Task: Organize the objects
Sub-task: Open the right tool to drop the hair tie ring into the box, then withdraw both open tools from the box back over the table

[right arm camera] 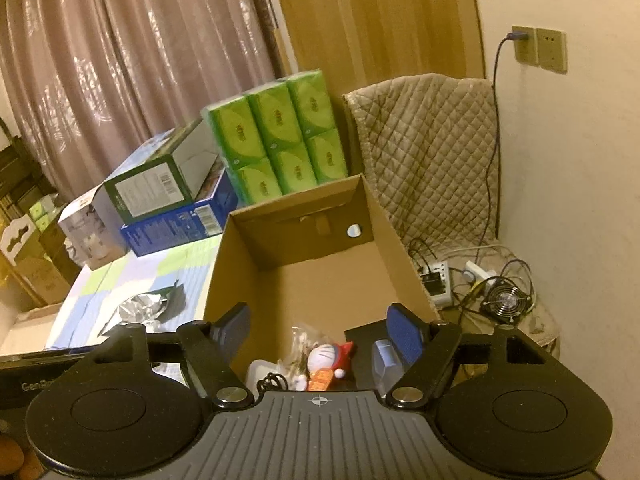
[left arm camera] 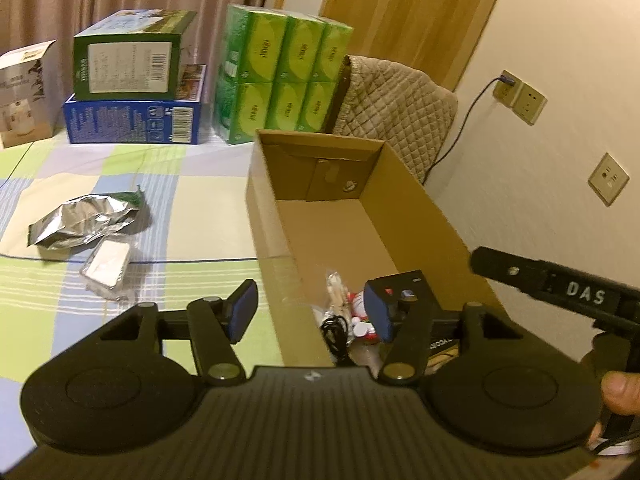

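An open cardboard box (left arm camera: 400, 184) stands on the checked tablecloth (left arm camera: 120, 168). At its near end lie a small blue-and-red toy figure (right arm camera: 330, 356), a black cable (right arm camera: 272, 382), a clear packet (right arm camera: 300, 340), a clear plastic case (right arm camera: 384, 354) and a flat black item (right arm camera: 364, 332). My right gripper (right arm camera: 318, 332) hangs open above these things with nothing between its fingers. My left gripper (left arm camera: 311, 312) is open too and straddles the box's near left wall, one finger over the table and one inside. A crumpled foil bag (left arm camera: 80, 220) and a clear packet with a white block (left arm camera: 108, 264) lie on the cloth to the left.
At the table's far end stand a green box on a blue box (left arm camera: 132, 120), a white carton (left arm camera: 24, 96) and a pack of green tissues (left arm camera: 280, 76). A quilted chair (right arm camera: 432, 160) with cables and a small fan (right arm camera: 506, 304) stands right of the box. A thumb (left arm camera: 620, 392) shows at the right.
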Available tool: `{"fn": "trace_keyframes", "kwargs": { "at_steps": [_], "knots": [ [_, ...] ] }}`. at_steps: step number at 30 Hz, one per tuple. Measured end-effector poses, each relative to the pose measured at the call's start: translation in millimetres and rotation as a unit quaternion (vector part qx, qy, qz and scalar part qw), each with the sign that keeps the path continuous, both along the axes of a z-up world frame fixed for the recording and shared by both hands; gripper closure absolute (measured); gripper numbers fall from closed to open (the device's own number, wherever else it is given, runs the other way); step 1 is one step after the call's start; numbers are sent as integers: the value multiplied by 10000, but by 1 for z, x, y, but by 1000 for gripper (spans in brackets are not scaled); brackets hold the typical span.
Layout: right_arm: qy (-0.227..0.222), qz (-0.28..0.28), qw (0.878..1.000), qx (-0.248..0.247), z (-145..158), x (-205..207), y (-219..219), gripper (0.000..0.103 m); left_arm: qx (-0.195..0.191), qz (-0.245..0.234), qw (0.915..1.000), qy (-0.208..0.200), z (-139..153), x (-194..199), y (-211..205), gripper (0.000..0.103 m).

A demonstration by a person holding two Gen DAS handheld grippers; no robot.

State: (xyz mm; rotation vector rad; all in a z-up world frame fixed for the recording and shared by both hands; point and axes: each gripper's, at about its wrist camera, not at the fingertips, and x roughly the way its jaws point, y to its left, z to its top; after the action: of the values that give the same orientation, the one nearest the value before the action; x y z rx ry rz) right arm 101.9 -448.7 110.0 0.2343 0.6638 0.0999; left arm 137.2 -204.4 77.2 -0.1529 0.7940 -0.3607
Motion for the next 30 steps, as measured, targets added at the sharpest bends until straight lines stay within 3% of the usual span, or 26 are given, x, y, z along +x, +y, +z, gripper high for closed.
{"fn": "trace_keyframes", "kwargs": {
  "at_steps": [4, 30],
  "knots": [
    [27, -12, 10000, 10, 1, -5, 1, 31, 16, 89, 10000, 10, -1, -5, 7, 48],
    [-175, 500, 9983, -230, 28, -46, 71, 31, 168, 360, 9988, -301, 29, -58, 60, 9]
  ]
}}
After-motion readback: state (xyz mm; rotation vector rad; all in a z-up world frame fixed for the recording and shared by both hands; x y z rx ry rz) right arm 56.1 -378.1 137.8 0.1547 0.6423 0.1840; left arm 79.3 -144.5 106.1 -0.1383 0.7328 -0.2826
